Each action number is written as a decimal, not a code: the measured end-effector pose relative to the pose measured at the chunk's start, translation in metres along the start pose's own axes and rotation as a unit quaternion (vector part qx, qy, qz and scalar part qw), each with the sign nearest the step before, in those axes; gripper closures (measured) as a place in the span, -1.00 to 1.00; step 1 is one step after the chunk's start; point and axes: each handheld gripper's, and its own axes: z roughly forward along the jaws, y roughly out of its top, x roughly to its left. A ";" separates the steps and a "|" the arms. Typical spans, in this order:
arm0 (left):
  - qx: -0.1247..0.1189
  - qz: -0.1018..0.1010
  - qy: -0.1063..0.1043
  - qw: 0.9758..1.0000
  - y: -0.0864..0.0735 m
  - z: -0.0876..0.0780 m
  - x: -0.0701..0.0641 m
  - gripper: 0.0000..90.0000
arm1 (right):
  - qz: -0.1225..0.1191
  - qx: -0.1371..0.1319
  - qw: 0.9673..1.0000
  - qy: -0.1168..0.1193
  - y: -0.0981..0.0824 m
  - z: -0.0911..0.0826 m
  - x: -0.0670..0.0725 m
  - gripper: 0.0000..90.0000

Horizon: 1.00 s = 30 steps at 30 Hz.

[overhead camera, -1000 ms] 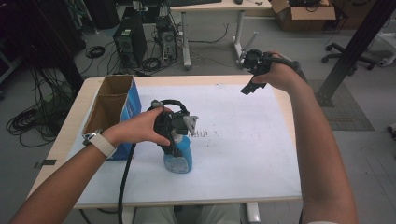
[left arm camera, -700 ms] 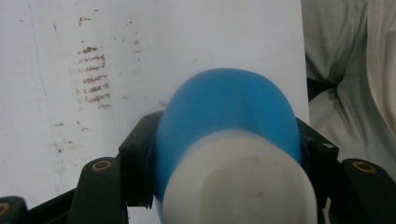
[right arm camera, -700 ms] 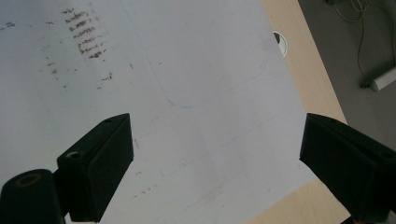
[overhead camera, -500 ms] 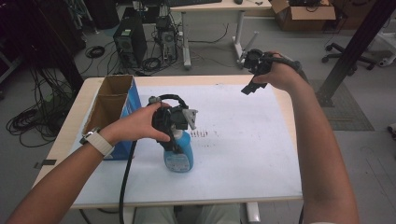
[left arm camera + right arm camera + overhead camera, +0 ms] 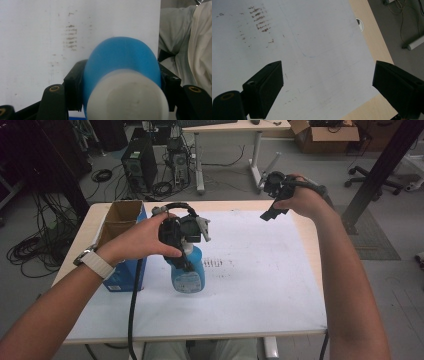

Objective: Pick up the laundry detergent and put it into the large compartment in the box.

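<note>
Overhead, white sheet (image 5: 260, 285) smudged brown on wooden table (image 5: 306, 227), left claw (image 5: 182, 251) clamping blue bottle (image 5: 188, 272), right claw (image 5: 272, 210) spread wide.

The white sheet (image 5: 250, 285) on the table (image 5: 305, 227) is viewed from above and behind in the high view, very closely past a blue bottle (image 5: 122, 62) in the left gripper view, and obliquely, apparently from higher, in the right gripper view, its brown smudges (image 5: 260, 18) being shared.
</note>
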 end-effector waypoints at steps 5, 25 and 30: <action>0.006 -0.012 0.021 1.000 0.001 -0.015 0.000 -0.16 | 0.001 -0.003 1.000 0.000 0.000 -0.002 0.001 -0.79; 0.007 -0.124 0.069 0.990 0.004 -0.085 0.019 -0.16 | 0.000 -0.013 1.000 -0.005 -0.002 -0.008 0.002 -0.78; 0.003 -0.169 0.084 0.982 0.001 -0.101 0.025 -0.17 | 0.000 -0.014 1.000 -0.005 -0.002 -0.009 0.002 -0.78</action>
